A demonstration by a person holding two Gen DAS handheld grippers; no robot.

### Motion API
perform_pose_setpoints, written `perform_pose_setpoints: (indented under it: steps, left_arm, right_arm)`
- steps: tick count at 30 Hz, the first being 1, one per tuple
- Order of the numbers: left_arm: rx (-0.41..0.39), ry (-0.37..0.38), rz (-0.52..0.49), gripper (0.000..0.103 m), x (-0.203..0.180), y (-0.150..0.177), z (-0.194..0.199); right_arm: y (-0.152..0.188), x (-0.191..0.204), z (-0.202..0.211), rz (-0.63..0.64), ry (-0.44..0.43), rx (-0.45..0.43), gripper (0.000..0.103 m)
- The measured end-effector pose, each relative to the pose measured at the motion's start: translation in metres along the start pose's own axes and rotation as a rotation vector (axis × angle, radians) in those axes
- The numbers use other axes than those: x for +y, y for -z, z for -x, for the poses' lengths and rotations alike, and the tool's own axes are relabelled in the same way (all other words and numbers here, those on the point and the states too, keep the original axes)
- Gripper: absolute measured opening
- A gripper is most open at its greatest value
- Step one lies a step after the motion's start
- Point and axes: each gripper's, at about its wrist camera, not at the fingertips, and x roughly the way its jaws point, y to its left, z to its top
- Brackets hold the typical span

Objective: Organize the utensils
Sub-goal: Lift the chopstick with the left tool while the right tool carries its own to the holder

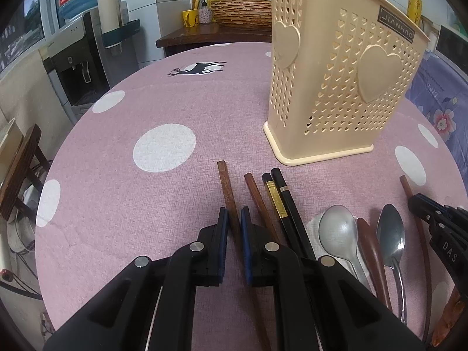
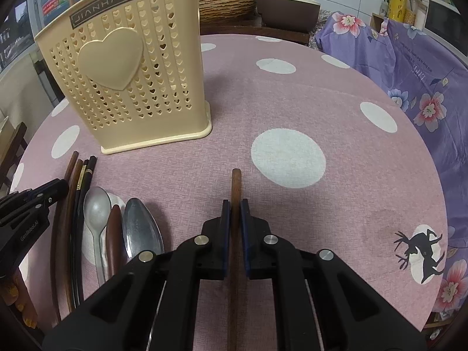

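My left gripper is shut on a brown wooden chopstick that lies on the pink dotted tablecloth. Just right of it lie another brown chopstick, two black chopsticks, two metal spoons and a brown wooden spoon. My right gripper is shut on a separate brown chopstick further right on the cloth. A cream perforated utensil holder with heart shapes stands upright behind the utensils, also seen as the holder in the right wrist view.
The round table's cloth extends right toward a purple flowered fabric. A water dispenser stands beyond the table's left edge, and a wooden side table with bottles sits behind. A wooden chair is at the left.
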Motion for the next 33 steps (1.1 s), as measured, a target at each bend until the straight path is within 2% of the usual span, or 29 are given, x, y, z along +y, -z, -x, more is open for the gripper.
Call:
perform_pose_setpoints:
  steps: [6, 9, 15, 23, 28, 33]
  left_arm:
    - [-0.008, 0.02, 0.021, 0.008, 0.003, -0.001, 0.002]
    - [-0.049, 0.027, 0.029, 0.008, 0.006, -0.004, 0.014]
    - [-0.15, 0.095, 0.068, 0.008, 0.019, -0.011, 0.061]
    - [-0.352, 0.163, 0.089, 0.008, 0.031, -0.012, 0.149]
    - [-0.425, 0.171, 0.091, 0.008, 0.034, -0.008, 0.178]
    - [-0.459, 0.166, 0.082, 0.008, 0.034, -0.008, 0.19]
  right_arm:
    - [-0.001, -0.007, 0.007, -0.043, -0.054, -0.032, 0.008]
    - [-0.005, -0.012, 0.021, -0.056, -0.089, -0.073, 0.008]
    - [-0.009, -0.022, 0.073, -0.06, -0.166, -0.21, 0.008]
    - [-0.009, -0.037, 0.168, -0.058, -0.248, -0.433, 0.007]
    - [-0.006, -0.041, 0.203, -0.048, -0.272, -0.504, 0.007]
    - [-0.006, -0.037, 0.214, -0.03, -0.288, -0.518, 0.007]
